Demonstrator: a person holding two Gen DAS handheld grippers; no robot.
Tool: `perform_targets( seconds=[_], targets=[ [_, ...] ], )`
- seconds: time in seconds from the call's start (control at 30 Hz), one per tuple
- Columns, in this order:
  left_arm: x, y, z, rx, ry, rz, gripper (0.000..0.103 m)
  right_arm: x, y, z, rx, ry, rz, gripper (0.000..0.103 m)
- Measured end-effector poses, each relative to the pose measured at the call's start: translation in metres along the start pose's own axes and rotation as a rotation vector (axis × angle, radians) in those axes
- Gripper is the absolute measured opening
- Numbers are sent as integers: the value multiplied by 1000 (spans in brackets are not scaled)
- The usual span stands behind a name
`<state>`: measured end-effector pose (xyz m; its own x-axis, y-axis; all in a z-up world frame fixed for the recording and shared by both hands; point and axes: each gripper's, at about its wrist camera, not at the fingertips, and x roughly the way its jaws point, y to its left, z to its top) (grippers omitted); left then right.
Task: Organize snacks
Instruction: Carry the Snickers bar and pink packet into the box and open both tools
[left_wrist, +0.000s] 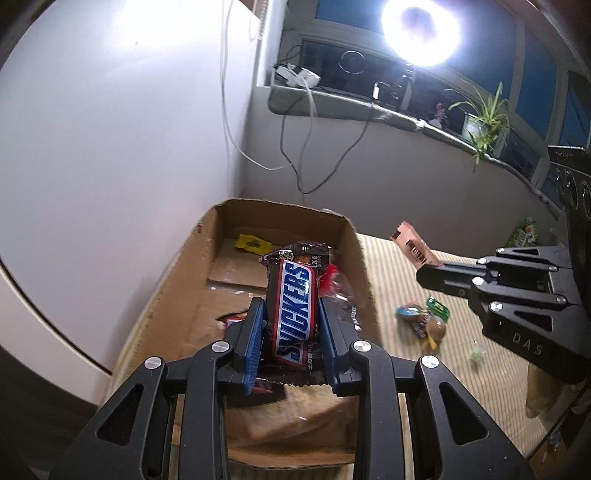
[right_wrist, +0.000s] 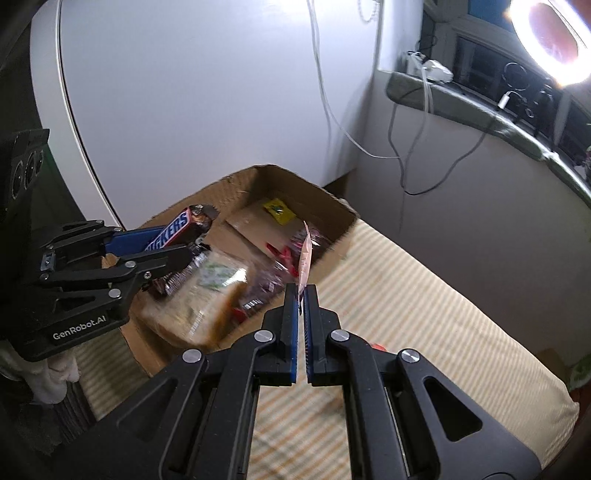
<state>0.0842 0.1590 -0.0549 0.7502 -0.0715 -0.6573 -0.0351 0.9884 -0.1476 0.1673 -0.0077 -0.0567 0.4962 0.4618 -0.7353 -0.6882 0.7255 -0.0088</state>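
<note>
My left gripper (left_wrist: 291, 314) is shut on a brown Snickers bar (left_wrist: 295, 306) and holds it over the open cardboard box (left_wrist: 364, 258). From the right wrist view the same bar (right_wrist: 173, 230) sticks out of the left gripper (right_wrist: 184, 247) above the box (right_wrist: 332, 243). A thin pink snack packet (right_wrist: 306, 254) stands edge-on in my right gripper (right_wrist: 301, 291), which is shut on it just right of the box's near corner. In the left wrist view that packet (left_wrist: 415, 247) points up and left from the right gripper (left_wrist: 428, 275).
The box holds a yellow packet (left_wrist: 253, 243), red-wrapped sweets (right_wrist: 284, 258) and a pale bagged snack (right_wrist: 207, 295). Loose candies (left_wrist: 421, 321) lie on the striped mat (right_wrist: 424, 314). A white wall, hanging cables (left_wrist: 295, 147) and a windowsill with a plant (left_wrist: 484, 118) stand behind.
</note>
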Motion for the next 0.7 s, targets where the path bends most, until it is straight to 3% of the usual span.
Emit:
perform_targets(
  seconds=[0.7],
  targets=[
    [-3,24,2,-42,-7,52,27,23,31,15,-44,10,80,3]
  ],
)
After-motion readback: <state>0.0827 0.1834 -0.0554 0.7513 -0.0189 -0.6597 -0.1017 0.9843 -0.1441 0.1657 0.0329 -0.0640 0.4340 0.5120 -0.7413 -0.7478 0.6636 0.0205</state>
